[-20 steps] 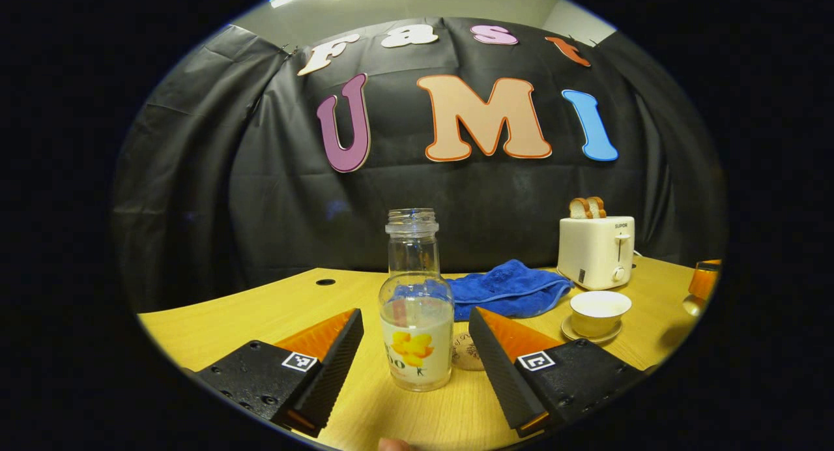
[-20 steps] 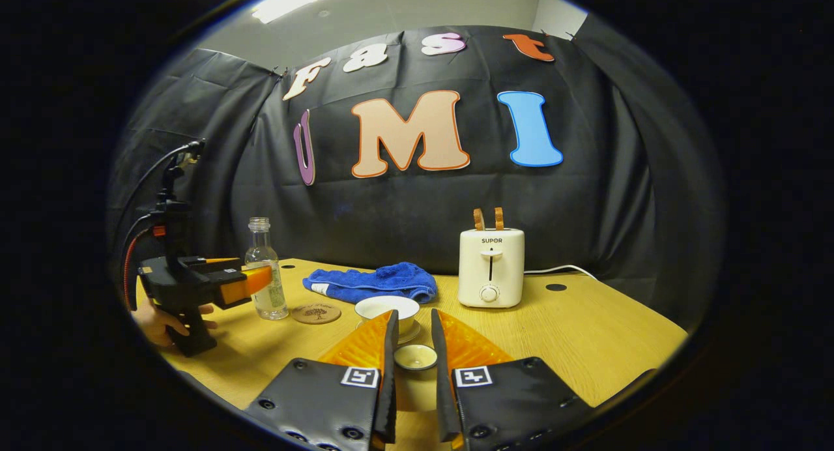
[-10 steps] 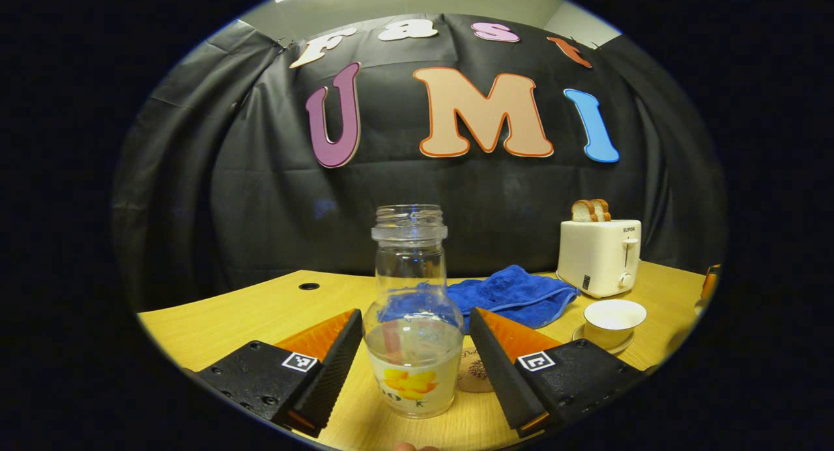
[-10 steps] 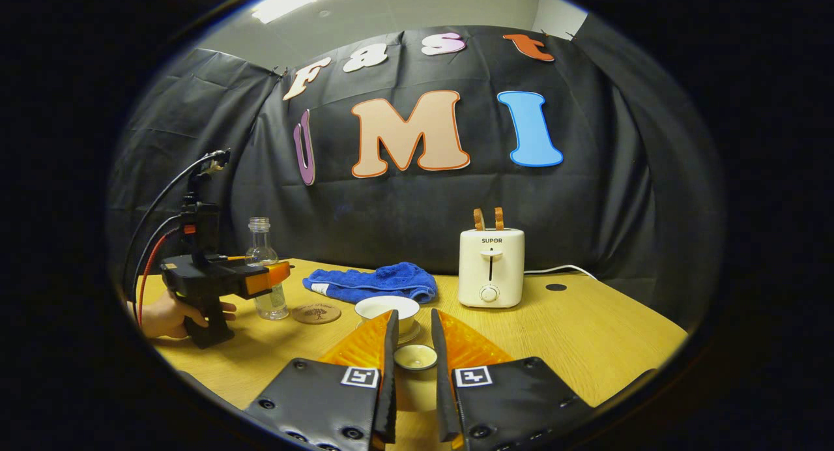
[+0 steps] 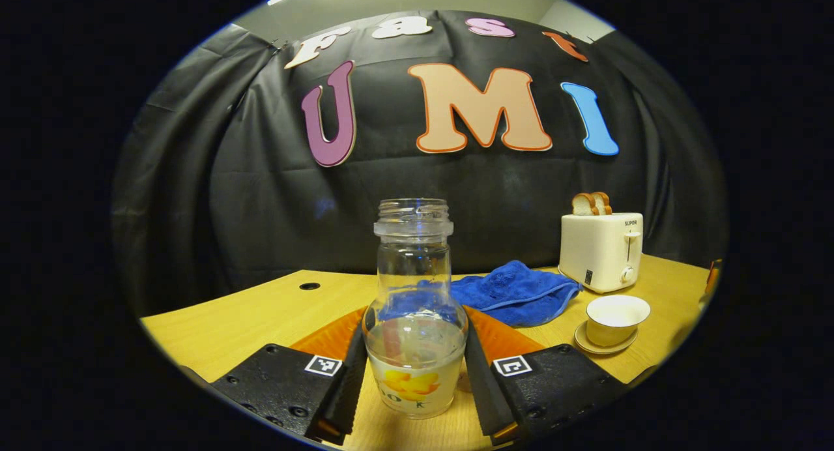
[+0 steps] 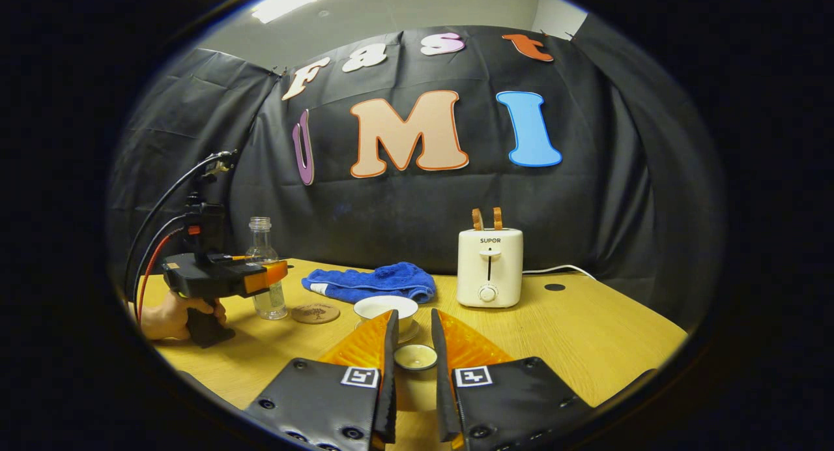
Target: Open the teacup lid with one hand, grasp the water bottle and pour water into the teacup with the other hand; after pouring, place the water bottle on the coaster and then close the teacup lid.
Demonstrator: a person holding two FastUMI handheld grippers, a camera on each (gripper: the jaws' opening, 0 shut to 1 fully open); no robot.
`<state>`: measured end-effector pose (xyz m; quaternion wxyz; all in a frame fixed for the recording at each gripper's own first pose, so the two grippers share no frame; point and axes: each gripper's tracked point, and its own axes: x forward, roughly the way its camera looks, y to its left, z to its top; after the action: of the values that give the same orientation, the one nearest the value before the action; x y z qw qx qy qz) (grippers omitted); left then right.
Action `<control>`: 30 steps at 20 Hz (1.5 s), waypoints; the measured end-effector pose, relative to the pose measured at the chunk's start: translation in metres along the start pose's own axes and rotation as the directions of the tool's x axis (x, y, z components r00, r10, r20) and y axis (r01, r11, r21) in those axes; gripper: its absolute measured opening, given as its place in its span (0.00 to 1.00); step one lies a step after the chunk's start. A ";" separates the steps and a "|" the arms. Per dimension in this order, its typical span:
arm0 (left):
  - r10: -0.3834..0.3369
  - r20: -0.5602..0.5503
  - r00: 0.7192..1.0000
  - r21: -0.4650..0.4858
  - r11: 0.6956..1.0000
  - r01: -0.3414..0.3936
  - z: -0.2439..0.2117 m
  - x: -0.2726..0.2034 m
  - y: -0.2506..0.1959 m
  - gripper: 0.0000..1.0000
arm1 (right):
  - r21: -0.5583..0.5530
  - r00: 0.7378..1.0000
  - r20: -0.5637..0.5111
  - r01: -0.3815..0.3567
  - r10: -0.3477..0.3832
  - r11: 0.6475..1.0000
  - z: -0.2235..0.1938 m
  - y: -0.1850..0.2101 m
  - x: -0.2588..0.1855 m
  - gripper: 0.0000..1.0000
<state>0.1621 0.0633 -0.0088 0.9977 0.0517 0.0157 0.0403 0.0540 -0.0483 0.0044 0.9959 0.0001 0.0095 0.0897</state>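
Observation:
The clear water bottle (image 5: 415,347), uncapped and about a third full, stands upright on the wooden table (image 5: 260,314). My left gripper (image 5: 414,373) is shut on its lower body, one finger pressing each side. In the right gripper view this left gripper (image 6: 270,275) shows at the far left against the bottle (image 6: 260,239), with a hand (image 6: 166,314) on its handle. My right gripper (image 6: 412,347) is shut on the small cream teacup lid (image 6: 416,356), held just in front of the open teacup (image 6: 386,306) on its saucer. The round coaster (image 6: 315,313) lies between bottle and teacup.
A blue cloth (image 6: 371,281) lies bunched behind the teacup. A white toaster (image 6: 489,267) with two slices of bread stands at the back right, its cord trailing right. Bare wooden tabletop (image 6: 586,334) stretches to the right of my right gripper.
My left gripper's fingers, open on either side of the bottle before, have closed onto it. The right gripper with the lid has stayed still.

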 end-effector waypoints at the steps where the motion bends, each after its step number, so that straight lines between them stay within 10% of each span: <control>1: -0.001 0.001 1.000 0.063 0.998 0.000 0.001 0.002 -0.002 0.68 | 0.000 1.000 0.001 0.011 -0.011 1.000 -0.001 -0.004 -0.002 0.28; 5: -0.022 -0.006 1.000 0.386 0.922 0.023 -0.004 0.011 -0.022 0.67 | -0.001 0.999 0.002 0.044 -0.044 0.999 0.000 -0.019 -0.012 0.28; 13: -0.125 -0.041 0.991 0.850 0.517 0.101 -0.011 0.023 -0.069 0.67 | -0.002 0.994 0.006 0.112 -0.112 0.994 0.003 -0.062 -0.032 0.28; 22: -0.155 -0.099 0.983 0.993 0.052 0.108 0.004 0.026 -0.096 0.67 | -0.002 0.994 0.007 0.112 -0.112 0.994 0.003 -0.065 -0.033 0.28; 30: -0.136 -0.156 0.978 0.980 -0.144 0.136 0.001 0.029 -0.102 0.67 | -0.001 0.995 0.006 0.102 -0.102 0.995 0.004 -0.063 -0.033 0.28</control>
<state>0.1994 -0.0354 -0.0194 0.6181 0.7797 0.0459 -0.0890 0.0327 -0.1161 0.0085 0.9992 -0.0011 0.0065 0.0389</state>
